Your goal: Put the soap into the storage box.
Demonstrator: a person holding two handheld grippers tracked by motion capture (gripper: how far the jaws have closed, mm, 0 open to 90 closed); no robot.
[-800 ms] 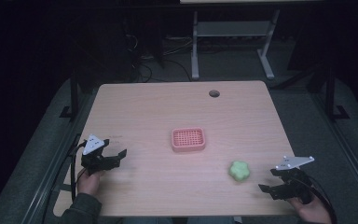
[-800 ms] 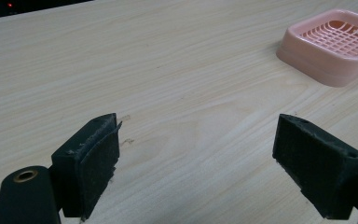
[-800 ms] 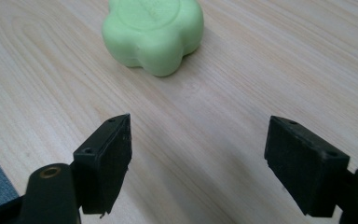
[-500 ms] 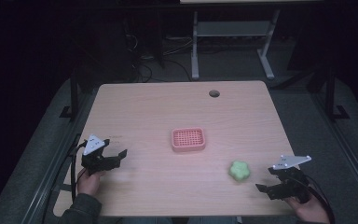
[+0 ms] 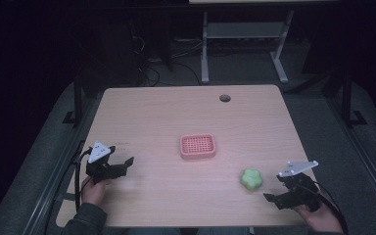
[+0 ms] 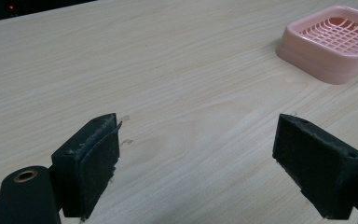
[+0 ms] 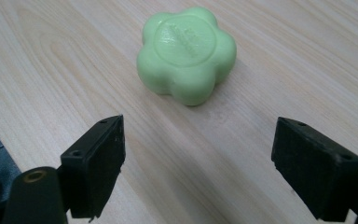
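Note:
A green flower-shaped soap [image 5: 251, 179] [image 7: 186, 53] lies on the wooden table [image 5: 166, 117], right of centre near the front edge. My right gripper [image 5: 275, 189] [image 7: 196, 140] is open, low over the table just right of the soap, jaws pointing at it with nothing between them. A pink slotted soap dish [image 5: 198, 146] [image 6: 335, 44] sits at the table's middle. Near the front left, my left gripper [image 5: 124, 166] [image 6: 200, 140] is open and empty, pointing right toward the dish from some way off.
A round cable hole [image 5: 224, 98] sits near the far edge of the table. Beyond the table stands a white metal frame [image 5: 245, 49] on a dark floor. Bare wood lies between the dish, the soap and both grippers.
My right gripper has crept a little left toward the soap. The left gripper, the soap and the dish have stayed put.

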